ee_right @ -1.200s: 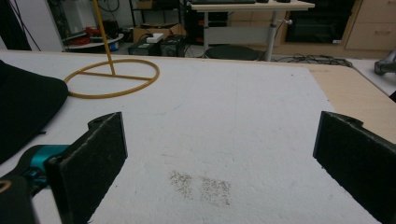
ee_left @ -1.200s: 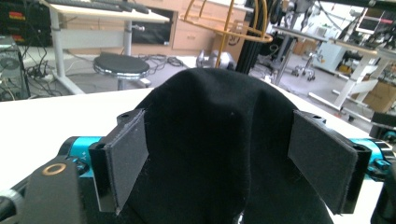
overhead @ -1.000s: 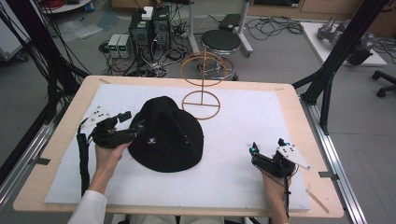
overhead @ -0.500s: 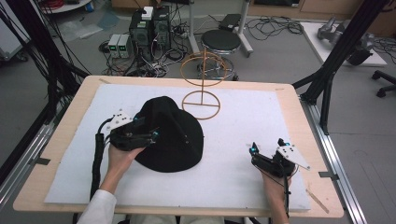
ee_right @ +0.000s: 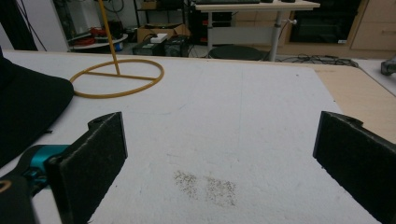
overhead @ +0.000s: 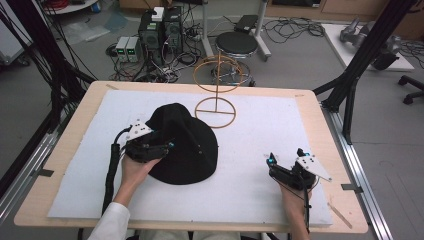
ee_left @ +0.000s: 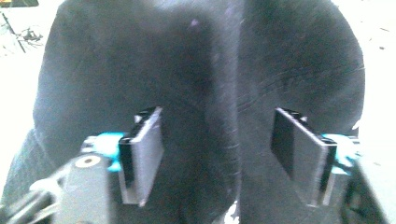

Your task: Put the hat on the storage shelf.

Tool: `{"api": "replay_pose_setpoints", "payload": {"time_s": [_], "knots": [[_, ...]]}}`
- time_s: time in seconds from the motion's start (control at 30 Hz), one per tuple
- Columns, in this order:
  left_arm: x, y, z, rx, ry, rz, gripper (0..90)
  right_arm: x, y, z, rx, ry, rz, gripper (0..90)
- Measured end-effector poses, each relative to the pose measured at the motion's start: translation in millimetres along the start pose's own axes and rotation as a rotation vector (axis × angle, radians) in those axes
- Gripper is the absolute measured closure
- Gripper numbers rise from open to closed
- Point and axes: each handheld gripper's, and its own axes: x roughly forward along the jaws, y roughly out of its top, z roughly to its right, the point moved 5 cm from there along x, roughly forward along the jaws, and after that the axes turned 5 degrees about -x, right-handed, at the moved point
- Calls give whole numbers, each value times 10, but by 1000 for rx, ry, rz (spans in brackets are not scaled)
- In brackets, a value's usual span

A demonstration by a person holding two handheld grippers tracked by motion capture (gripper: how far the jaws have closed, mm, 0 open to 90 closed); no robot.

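Black fabric cap (overhead: 182,145) lies flat on the white-covered worktop (overhead: 260,125), just in front of the yellow wire hat stand (overhead: 216,87), not on it. Left claw (ee_left: 217,154) is over the crown, jaws just closing in, cloth between them, pads not yet pinching. Right claw (ee_right: 219,154) rests spread wide, holding nothing, well apart. Grasp, lift and hanging on the stand probably remain.

The hat (overhead: 182,145) is plain black, the wire stand (overhead: 216,87) is yellow-orange, the mat (overhead: 260,130) is white, and the worktop (overhead: 345,150) is pale wood.
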Motion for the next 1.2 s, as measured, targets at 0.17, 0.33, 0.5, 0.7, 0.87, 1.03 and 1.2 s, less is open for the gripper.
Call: {"api": "replay_pose_setpoints", "payload": {"time_s": [0.17, 0.33, 0.5, 0.7, 0.87, 1.03, 1.2], "knots": [[16, -38, -31, -8, -17, -2, 478, 2, -5, -3, 5, 2, -6, 18], [46, -69, -61, -20, -25, -36, 671, 4, -10, -7, 7, 5, -12, 18], [46, -86, -52, 25, -35, -48, 831, 5, -13, -19, 5, 8, -16, 18], [47, -95, -36, 64, -24, -36, 855, 4, -10, -10, -1, 7, -12, 18], [30, -92, -59, 44, -47, -33, 859, 4, -12, -9, 2, 7, -15, 19], [39, -93, -43, 49, -29, -29, 858, -1, -10, -14, -5, 1, -12, 19], [4, -81, -39, 57, -14, -15, 859, -2, -7, -15, -9, 1, -10, 19]]}}
